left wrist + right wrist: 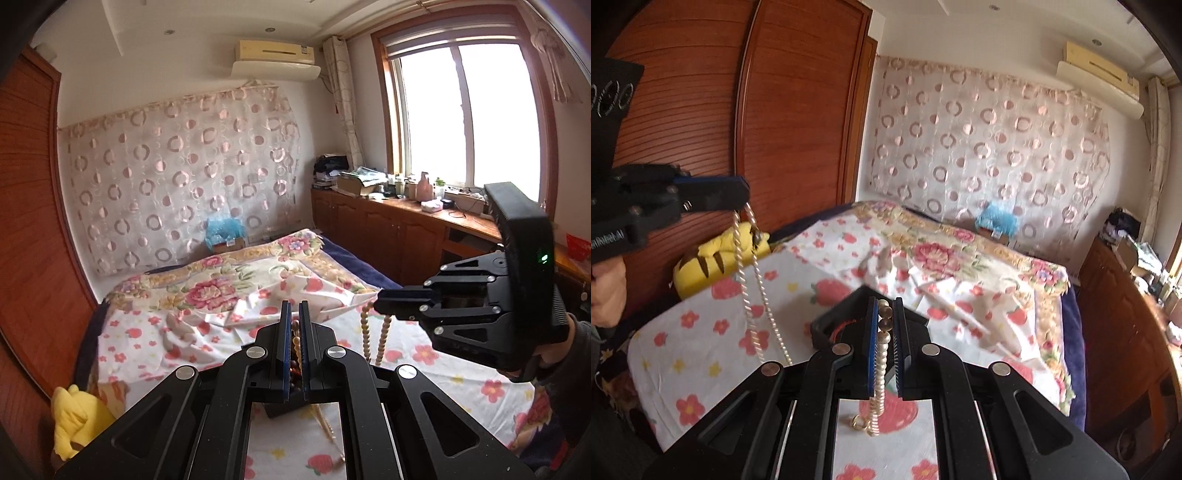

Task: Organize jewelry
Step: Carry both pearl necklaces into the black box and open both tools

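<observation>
The bead necklace [753, 295] is light, limp and slippery; it hangs in loops above the bed [798, 295], strung between both tongs. Your left tongs [744, 201] and right tongs [886, 321] are each pinching a section of beads. Grip across beads, never the clasp [858, 424]; sagging loops may snag.

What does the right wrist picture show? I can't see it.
The right gripper is shut on a pearl necklace above a flowery bedsheet. The left gripper pinches the necklace's other end, strands dangling.
</observation>
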### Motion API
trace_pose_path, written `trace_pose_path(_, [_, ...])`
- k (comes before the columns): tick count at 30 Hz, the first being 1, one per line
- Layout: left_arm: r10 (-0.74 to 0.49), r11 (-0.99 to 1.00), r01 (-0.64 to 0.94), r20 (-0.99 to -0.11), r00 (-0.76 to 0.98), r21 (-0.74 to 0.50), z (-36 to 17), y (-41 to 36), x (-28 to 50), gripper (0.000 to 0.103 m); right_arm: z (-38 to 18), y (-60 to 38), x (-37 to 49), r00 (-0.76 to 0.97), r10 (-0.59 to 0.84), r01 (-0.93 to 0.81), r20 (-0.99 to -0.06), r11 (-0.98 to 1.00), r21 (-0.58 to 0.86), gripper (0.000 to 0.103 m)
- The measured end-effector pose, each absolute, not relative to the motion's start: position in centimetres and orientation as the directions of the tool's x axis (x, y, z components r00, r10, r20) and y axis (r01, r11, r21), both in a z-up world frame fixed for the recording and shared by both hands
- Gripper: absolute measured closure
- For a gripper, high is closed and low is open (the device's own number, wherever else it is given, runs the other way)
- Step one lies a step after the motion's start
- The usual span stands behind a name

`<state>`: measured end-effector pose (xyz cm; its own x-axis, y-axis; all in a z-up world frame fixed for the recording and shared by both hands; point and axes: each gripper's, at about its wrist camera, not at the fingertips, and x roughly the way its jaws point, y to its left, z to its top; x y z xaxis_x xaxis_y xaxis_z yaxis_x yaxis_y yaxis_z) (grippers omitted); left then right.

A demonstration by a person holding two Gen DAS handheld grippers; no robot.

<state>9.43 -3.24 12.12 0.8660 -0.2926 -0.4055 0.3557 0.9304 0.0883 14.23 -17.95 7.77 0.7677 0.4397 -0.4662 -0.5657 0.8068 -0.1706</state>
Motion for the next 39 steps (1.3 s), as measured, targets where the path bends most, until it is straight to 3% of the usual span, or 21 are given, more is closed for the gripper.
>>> trace_pose_path(11, [-0.261,0.943,0.322,-0.409,0.874,0.086,12.9,-3.2,12.8,0.100,12.8,-17.4,17.8,0.808,0.449,-0.537,-0.381,0.827,-0.165,0.095])
trace_pose_path(28, [-0.238,0.958,0.280,-0.390,0.890,0.053,14.2,-3.4,15.4,0.100,12.4,-16.8,20.3,0.806,0.433,-0.525,-0.404,0.838,-0.147,0.095])
trace_pose_path(39, [-0.227,0.967,0.253,-0.492,0.841,-0.014,9.2,-2.1,19.4,0.100,8.6,-15.0,21.6,0.762,0.436,-0.550,-0.479,0.826,-0.124,0.094])
